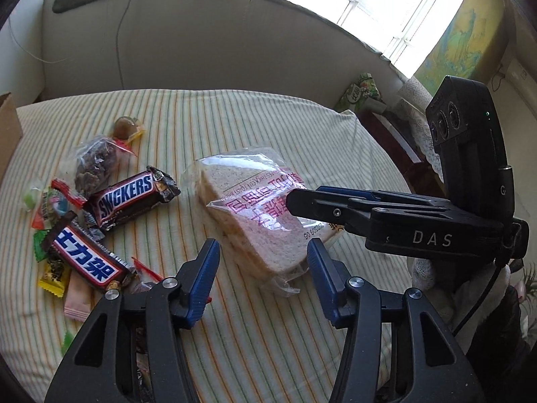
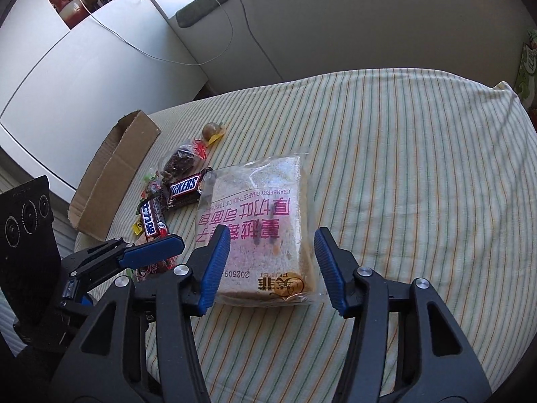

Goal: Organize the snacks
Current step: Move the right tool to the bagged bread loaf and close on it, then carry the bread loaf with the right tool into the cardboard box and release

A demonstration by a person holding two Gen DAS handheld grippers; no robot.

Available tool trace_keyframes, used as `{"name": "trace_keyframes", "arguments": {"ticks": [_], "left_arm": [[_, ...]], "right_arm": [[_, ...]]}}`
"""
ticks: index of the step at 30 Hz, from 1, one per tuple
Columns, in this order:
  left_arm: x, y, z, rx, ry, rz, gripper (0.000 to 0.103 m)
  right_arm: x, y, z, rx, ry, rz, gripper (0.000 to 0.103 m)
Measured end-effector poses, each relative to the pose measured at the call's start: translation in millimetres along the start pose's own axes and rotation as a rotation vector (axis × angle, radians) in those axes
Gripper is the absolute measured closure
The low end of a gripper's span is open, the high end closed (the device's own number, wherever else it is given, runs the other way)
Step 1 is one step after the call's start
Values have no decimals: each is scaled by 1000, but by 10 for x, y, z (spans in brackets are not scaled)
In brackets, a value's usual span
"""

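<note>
- Clear plastic wraps the bag of sliced bread [image 2: 258, 231], which lies flat in the middle of the striped cloth [image 2: 419, 174] on the table; the step in hand looks like a two-gripper pickup of this bag.
- Right gripper [image 2: 272, 262] stands half open, its blue pads on either side of the bag's near end, not yet pressing on it. Judged from here, it should come down so the pads meet the bag's side edges, then close gently: soft bread will crush and the film will slip.
- Left gripper [image 1: 263, 278] is likewise half open and empty, hovering just near the bag's near-left corner. It would do well to take the loose plastic edge or support the opposite side, so the bag does not sag or twist when raised.
- Keep the two grippers from knocking together; in the left wrist view the right one already crosses over the bag.
- Cardboard box [image 2: 110, 174] sits open at the far left, the likely place for the snacks.
- Snickers bar [image 1: 129, 199], a second chocolate bar [image 1: 85, 260] and small sweets lie just left of the bread; lift straight up to avoid sweeping them.
</note>
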State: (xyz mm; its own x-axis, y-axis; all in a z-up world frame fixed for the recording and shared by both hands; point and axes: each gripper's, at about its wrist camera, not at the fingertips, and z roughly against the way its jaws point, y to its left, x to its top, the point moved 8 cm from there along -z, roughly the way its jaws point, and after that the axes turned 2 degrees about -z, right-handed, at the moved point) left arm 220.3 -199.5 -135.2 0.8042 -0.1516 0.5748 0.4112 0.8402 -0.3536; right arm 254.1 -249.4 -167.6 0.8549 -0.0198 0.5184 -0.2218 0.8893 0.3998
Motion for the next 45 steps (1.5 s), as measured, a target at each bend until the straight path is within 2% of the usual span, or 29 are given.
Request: {"name": "trace_keyframes", "arguments": {"ticks": [9,17,21,27,32,45], "left_arm": [[69,-34,-211,-13,12,-1,51],[135,-89,-164,2,-20,-22,51],[198,-71,-27,11,-57,-31,51],[285,97,322,35,-132,-34,51],[333,327,629,85,-193,-28,51],[331,1104,1280,227,-305,23,51]], "right_arm": [[8,17,-137,60,42,-12,49],[40,55,-73,56,42,-16,58],[105,159,41,46,21,13,58],[260,489,155,51,-6,66,58],[383,889,155,69,-23,124,58],[568,2008,-204,156,-17,252,58]]}}
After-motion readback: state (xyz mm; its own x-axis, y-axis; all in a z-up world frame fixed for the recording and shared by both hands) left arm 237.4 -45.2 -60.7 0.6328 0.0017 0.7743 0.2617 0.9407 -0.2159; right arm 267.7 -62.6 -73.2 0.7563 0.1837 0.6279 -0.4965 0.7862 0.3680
